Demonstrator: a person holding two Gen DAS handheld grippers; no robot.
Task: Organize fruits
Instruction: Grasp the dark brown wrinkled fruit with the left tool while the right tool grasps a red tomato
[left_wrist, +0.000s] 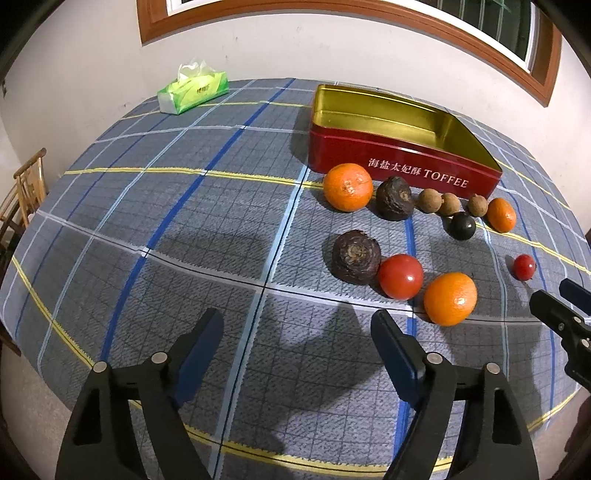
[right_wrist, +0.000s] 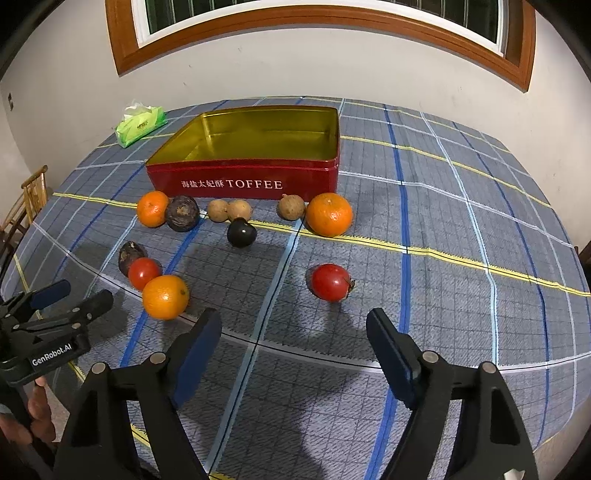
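Both grippers hung over the checked tablecloth (right_wrist: 443, 229) with their fingers apart and nothing between them. From the right gripper (right_wrist: 293, 334), the lone red fruit (right_wrist: 330, 282) lay just ahead at about twelve o'clock, slightly toward one, its stem pointing to three. From the left gripper (left_wrist: 297, 332), the nearest orange (left_wrist: 450, 298) sat at two o'clock, touching a second red fruit (left_wrist: 400, 276) beyond it. Every fruit was on the cloth; the red toffee tin (right_wrist: 243, 181) stood empty at twelve, behind them. I judged the right hand better lined up, needing only a straight reach forward.
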